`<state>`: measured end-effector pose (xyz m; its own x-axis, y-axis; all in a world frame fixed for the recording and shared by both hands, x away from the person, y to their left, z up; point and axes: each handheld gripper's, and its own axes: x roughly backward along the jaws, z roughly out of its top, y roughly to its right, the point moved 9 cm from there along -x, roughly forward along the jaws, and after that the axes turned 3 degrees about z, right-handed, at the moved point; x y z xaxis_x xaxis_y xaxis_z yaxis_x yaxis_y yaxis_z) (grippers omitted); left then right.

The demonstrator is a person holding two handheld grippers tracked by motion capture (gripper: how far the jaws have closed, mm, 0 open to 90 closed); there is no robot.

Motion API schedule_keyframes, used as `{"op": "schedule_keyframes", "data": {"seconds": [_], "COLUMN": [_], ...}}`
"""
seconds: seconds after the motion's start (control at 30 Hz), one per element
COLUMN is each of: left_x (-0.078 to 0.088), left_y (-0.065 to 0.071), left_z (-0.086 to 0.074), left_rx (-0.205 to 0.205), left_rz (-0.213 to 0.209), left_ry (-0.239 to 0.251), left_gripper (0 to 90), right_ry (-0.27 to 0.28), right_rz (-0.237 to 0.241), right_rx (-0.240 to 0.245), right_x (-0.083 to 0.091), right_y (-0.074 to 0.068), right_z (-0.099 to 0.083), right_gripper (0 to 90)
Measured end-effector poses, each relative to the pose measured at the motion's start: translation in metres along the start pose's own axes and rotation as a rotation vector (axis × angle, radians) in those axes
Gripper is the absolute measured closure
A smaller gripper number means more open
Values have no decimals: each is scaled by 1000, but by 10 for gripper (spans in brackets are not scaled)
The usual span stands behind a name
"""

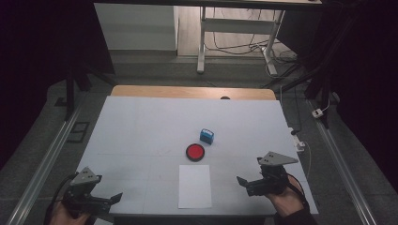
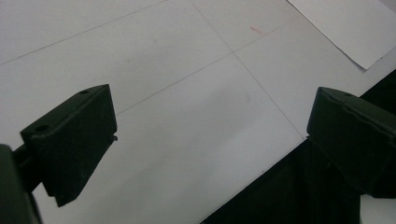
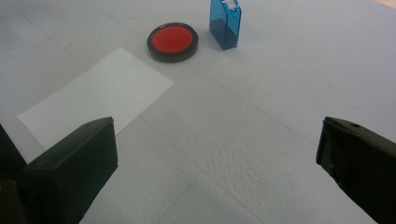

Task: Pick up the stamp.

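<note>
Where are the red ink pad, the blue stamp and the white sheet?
red ink pad [image 3: 173, 39], right gripper view, on its red centre.
blue stamp [image 3: 225, 25], right gripper view, on its front face.
white sheet [image 1: 195, 186], high view, at its middle.

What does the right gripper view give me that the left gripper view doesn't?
Right gripper view alone: the red ink pad and the blue stamp standing upright just beside it, apart from it, both beyond the sheet.
Left gripper view alone: the table's near edge with darkness beyond it, and thin lines crossing on the surface.
Both: the white sheet of paper lying flat, the white table top, and each gripper's own black jaws standing wide apart with nothing between them.
</note>
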<state>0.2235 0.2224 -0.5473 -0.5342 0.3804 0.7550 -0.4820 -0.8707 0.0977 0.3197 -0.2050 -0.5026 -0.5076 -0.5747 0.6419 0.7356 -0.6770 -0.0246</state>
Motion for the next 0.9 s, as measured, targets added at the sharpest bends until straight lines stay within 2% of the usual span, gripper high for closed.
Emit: {"op": "schedule_keyframes", "data": {"seconds": [0.17, 0.43, 0.6, 0.73, 0.9], "left_x": [0, 0, 0, 0, 0], "left_y": [1, 1, 2, 2, 2], "left_z": [0, 0, -1, -1, -1], "left_rx": [-8, -21, -34, -27, -24], "left_rz": [9, 15, 22, 17, 10], "left_ry": [-2, -3, -5, -4, -6], "left_gripper": [16, 15, 10, 10, 10], "right_ry": [-18, -14, -29, -43, -24], "right_rz": [22, 56, 104, 98, 115], "right_rx": [25, 25, 14, 31, 33], "right_x": [-8, -21, -28, -34, -44], "right_y": [-2, -6, -12, -11, -10], "right_z": [3, 16, 24, 29, 39], "right_gripper": [0, 0, 0, 0, 0]}}
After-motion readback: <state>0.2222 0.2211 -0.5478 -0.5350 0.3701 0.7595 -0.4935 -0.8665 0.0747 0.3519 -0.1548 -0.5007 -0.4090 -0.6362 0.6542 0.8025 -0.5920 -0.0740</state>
